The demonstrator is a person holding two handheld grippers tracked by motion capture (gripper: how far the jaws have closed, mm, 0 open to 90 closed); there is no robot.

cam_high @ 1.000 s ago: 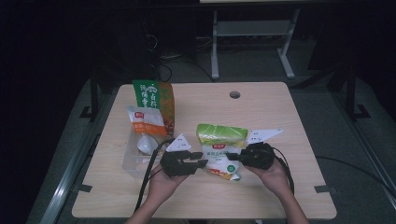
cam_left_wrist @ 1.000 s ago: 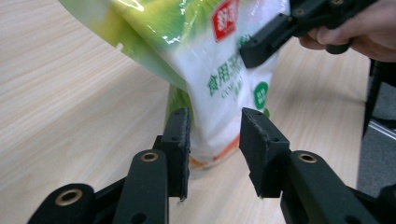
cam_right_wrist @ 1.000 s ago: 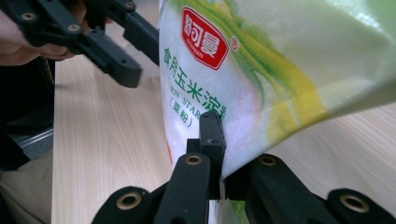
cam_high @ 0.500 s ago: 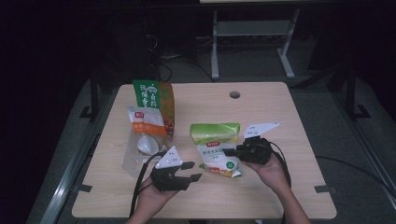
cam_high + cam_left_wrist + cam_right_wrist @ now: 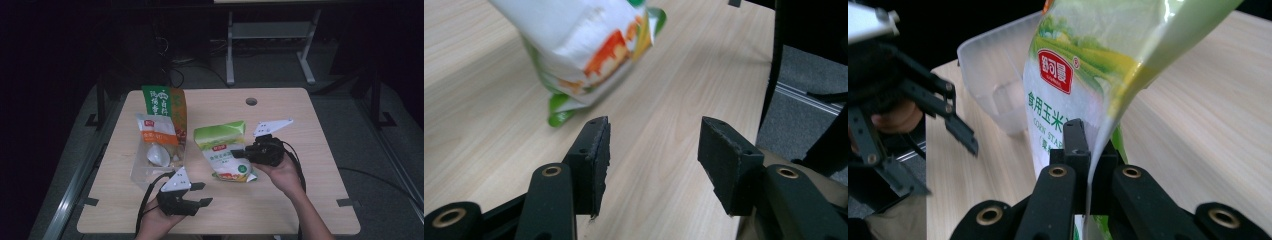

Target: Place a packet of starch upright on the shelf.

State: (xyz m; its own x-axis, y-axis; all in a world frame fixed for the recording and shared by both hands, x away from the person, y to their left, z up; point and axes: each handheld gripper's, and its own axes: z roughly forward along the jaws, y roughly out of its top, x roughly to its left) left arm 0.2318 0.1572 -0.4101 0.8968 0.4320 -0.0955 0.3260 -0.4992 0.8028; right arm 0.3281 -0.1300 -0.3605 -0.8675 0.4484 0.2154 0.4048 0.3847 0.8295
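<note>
One soft starch bag (image 5: pixel 226 152), tilted up off the desk (image 5: pixel 310 200), edge pinched in right tongs (image 5: pixel 239 152). Left tongs (image 5: pixel 201 194), jaws just opening, hold nothing. Film looks slippery, contents shift; best grabbed at the seams.

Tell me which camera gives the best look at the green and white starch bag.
The high view: the whole starch bag shows, tilted, in the right gripper. The right gripper view shows its label close up between shut jaws; the left gripper view, just its blurred bottom.
</note>
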